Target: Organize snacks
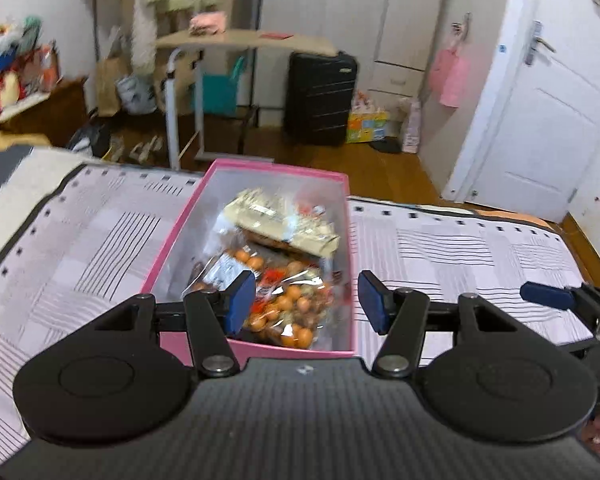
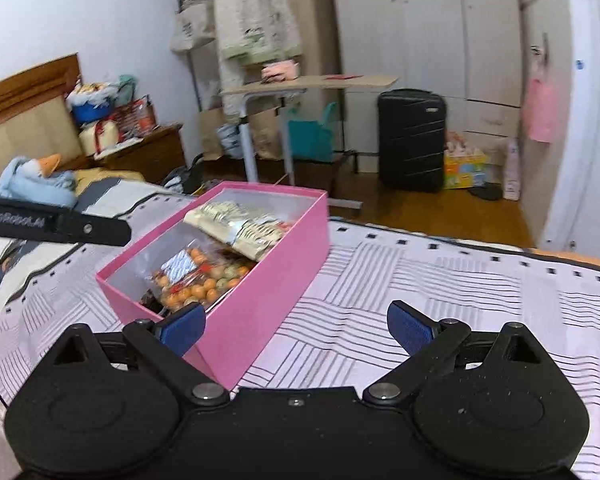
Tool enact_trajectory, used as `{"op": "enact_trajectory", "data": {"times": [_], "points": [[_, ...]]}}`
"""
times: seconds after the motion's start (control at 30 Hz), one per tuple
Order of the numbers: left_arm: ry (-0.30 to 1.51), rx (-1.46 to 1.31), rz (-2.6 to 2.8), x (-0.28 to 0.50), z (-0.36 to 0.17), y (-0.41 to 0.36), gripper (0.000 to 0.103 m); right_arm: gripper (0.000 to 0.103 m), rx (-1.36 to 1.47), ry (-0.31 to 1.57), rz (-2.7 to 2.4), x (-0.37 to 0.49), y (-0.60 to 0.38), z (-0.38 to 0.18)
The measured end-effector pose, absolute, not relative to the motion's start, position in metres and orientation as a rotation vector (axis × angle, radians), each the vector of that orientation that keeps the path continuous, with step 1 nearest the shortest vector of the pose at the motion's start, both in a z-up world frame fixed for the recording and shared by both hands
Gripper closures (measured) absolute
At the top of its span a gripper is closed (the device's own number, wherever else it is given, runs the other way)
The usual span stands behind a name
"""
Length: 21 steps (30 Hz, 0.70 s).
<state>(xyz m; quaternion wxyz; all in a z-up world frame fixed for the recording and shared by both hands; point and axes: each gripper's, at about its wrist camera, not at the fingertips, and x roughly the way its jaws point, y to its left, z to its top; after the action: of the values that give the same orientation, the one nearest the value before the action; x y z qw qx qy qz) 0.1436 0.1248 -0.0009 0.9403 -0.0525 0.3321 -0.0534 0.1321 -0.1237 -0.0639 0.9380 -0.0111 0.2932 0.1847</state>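
A pink box (image 1: pixel 180 236) (image 2: pixel 260 316) stands on the striped bedspread and holds snack packs. A clear bag of orange balls (image 1: pixel 288 312) (image 2: pixel 198 284) lies at its near end. A cream and gold packet (image 1: pixel 276 220) (image 2: pixel 240 228) lies at its far end. My left gripper (image 1: pixel 306 300) is open and empty, hovering above the box's near end. My right gripper (image 2: pixel 296 326) is open and empty, to the right of the box, its left finger close to the near corner. The right gripper's fingertip shows at the right edge of the left wrist view (image 1: pixel 548 294).
The striped bedspread (image 1: pixel 460 256) (image 2: pixel 440 280) surrounds the box. Beyond the bed's edge are a black suitcase (image 1: pixel 320 98) (image 2: pixel 412 140), a rolling table (image 1: pixel 244 40) (image 2: pixel 312 82), a wardrobe and a white door (image 1: pixel 540 120). A blue plush toy (image 2: pixel 32 180) lies at far left.
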Motion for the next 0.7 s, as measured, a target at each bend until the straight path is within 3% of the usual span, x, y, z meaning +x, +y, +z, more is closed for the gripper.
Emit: {"op": "enact_trajectory", "data": {"times": [0.37, 0.7], "points": [[0.62, -0.013, -0.152, 0.092, 0.023, 0.087, 0.037, 0.004, 0.024, 0.49, 0.252, 0.073, -0.149, -0.026], [0.599, 0.023, -0.14, 0.06, -0.001, 0.084, 0.006, 0.0, 0.002, 0.566, 0.078, 0.043, -0.152, -0.045]]}}
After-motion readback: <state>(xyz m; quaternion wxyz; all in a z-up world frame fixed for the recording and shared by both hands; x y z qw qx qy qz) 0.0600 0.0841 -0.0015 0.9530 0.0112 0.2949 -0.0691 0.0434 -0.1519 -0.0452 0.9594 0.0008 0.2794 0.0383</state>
